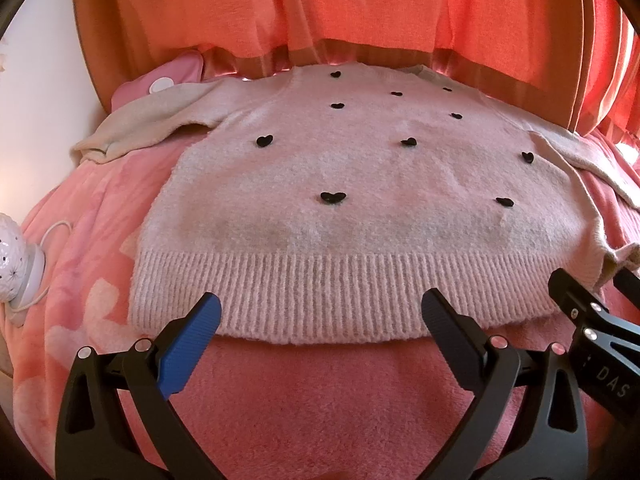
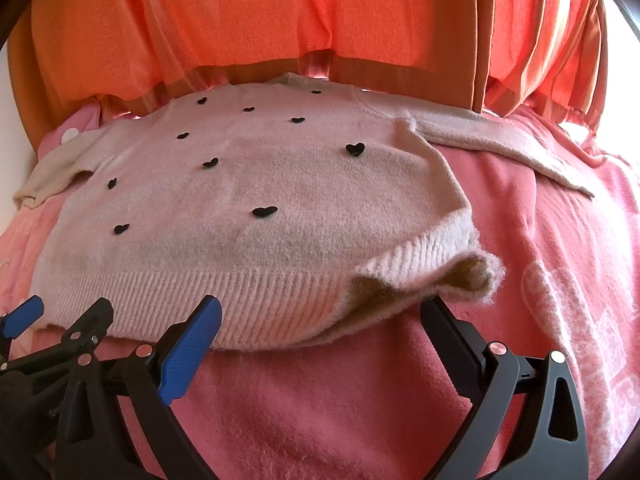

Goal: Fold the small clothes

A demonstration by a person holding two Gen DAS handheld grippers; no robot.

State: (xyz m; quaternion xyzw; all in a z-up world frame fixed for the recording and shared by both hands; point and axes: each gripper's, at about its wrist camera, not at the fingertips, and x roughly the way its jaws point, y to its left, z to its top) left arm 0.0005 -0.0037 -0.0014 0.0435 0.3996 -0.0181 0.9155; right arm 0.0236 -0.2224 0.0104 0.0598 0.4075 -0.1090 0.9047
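Note:
A small pale pink sweater with black hearts lies flat on a pink blanket, sleeves spread to both sides. Its ribbed hem faces me. My left gripper is open, its fingertips over the hem's left-middle part, nothing between them. My right gripper is open at the hem's right corner, which is rucked up and curled so the inside shows. The right gripper's body also shows at the right edge of the left wrist view.
The pink fleece blanket covers the bed. Orange curtains hang behind. A white ceramic lamp with a cord stands at the left. A pink pillow lies behind the left sleeve.

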